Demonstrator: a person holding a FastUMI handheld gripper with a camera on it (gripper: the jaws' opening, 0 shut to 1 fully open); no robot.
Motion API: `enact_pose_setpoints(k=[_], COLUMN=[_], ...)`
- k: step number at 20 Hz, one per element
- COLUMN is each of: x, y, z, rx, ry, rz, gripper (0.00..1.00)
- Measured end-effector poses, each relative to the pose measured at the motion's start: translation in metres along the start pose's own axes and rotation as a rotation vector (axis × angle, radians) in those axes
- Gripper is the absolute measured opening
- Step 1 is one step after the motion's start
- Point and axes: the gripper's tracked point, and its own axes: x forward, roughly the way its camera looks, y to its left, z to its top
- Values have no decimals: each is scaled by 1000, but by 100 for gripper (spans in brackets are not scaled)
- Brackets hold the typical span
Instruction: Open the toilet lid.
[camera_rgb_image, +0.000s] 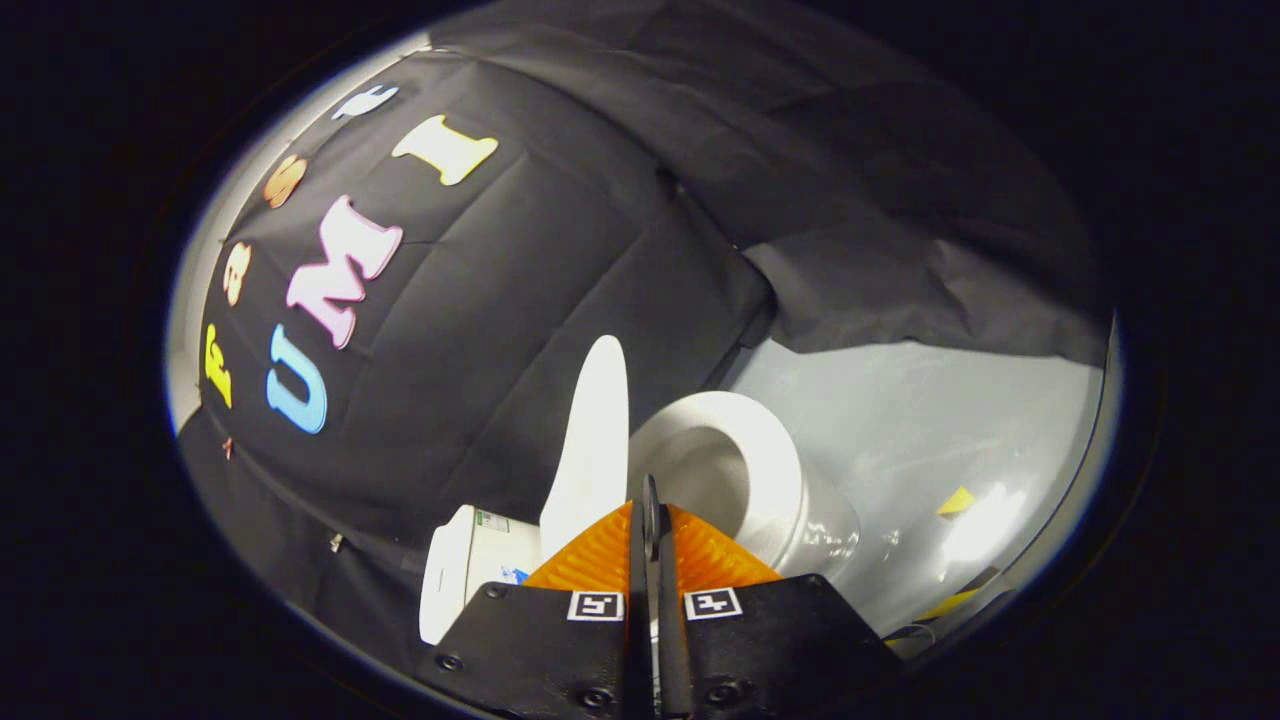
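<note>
A white toilet stands just beyond my fingers, and the view is rolled to one side. Its lid (592, 445) is raised, standing up from the seat ring (770, 450) and leaning toward the white tank (470, 570). The bowl's opening lies bare inside the seat ring. My gripper (650, 510) is shut, its two fingers pressed together with nothing between them. Their tips sit in front of the gap between lid and seat, and I cannot tell whether they touch either one.
A light grey floor (930, 420) spreads past the toilet, with yellow tape marks (957, 500) on it. Black cloth walls close off the space behind the tank and to the side.
</note>
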Motion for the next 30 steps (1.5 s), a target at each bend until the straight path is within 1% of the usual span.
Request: enact_pose_setpoints(k=[3, 6, 15, 21, 26, 30], x=[-16, -30, -52, -64, -66, -68], y=[55, 100, 201, 269, 312, 336], z=[6, -1, -27, -65, -93, -117], rx=[-109, -231, -468, -596, -660, -732], ry=[-30, -47, -102, -139, -139, -141], rz=[27, 24, 35, 111, 156, 178], gripper=[8, 8, 9, 13, 13, 13])
